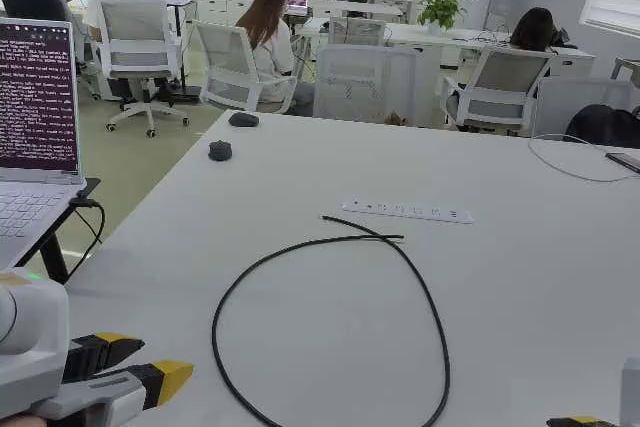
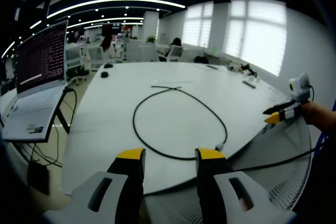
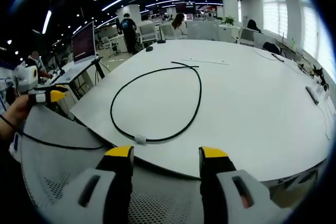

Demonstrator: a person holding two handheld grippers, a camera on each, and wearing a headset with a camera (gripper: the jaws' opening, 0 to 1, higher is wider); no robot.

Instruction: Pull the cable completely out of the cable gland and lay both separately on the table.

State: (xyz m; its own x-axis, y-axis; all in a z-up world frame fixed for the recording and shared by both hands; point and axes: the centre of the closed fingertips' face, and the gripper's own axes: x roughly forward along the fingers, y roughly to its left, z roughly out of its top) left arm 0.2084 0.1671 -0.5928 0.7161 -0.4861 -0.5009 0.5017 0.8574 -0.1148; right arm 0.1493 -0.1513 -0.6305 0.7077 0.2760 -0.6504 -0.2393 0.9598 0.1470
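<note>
Black cable (image 1: 385,237) lay looped mid-worktop (image 1: 530,317) in the head view, a power strip (image 1: 406,211) beyond it, the left gripper (image 1: 150,359) with jaws apart. The left gripper view showed the cable gland (image 2: 219,146) on the cable by the near edge, unobstructed. In the right gripper view the right gripper (image 3: 163,153) also stood apart; tugging without pinning the gland would likely drag everything off that edge.
</note>
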